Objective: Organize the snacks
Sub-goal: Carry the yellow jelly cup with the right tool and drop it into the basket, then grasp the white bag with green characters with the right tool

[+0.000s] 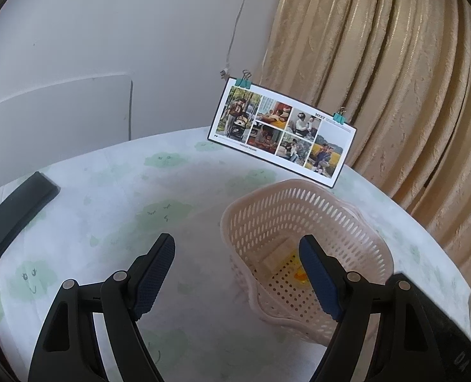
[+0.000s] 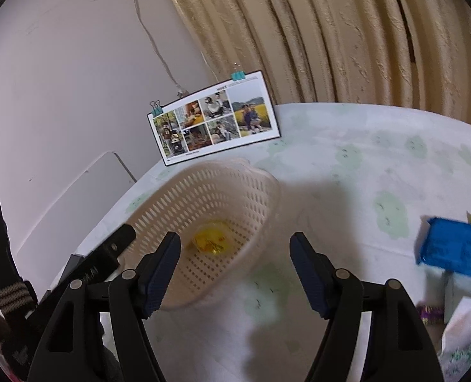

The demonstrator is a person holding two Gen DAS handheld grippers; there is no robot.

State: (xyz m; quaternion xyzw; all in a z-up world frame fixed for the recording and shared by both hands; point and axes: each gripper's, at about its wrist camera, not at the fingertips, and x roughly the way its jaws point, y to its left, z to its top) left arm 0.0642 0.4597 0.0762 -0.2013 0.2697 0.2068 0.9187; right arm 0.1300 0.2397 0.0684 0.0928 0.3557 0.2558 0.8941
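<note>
- Your left gripper (image 1: 237, 270) hangs above the table (image 1: 178, 191) with its jaws spread wide and nothing between them
- Your right gripper (image 2: 235, 264) is likewise spread wide and empty, hovering over the near side of the basket (image 2: 159, 210)
- Judging by what lies where, you are early in the job: only one yellow snack (image 2: 211, 240) sits on the basket floor, along with a pale wrapped piece (image 1: 275, 256) that shows in the left wrist view alone
- From the right gripper, the yellow snack lies just ahead and a little left of centre, close beyond its left finger
- From the left gripper, the basket sits ahead and to the right, its rim passing behind the right finger, so that finger partly hides the contents
- What is left appears to be off to the right of your right gripper: a blue packet (image 2: 455, 248) lies well apart from the basket, and beyond it, at the picture's edge, are more packets, too blurred and cut off to name
- A dark flat case (image 1: 15, 216) lies far to the left of your left gripper; whether it belongs to the task I cannot tell
- A photo card (image 1: 281, 135) stands past the basket, clear of both grippers
- Your likely next reach is rightward, toward the blue packet
</note>
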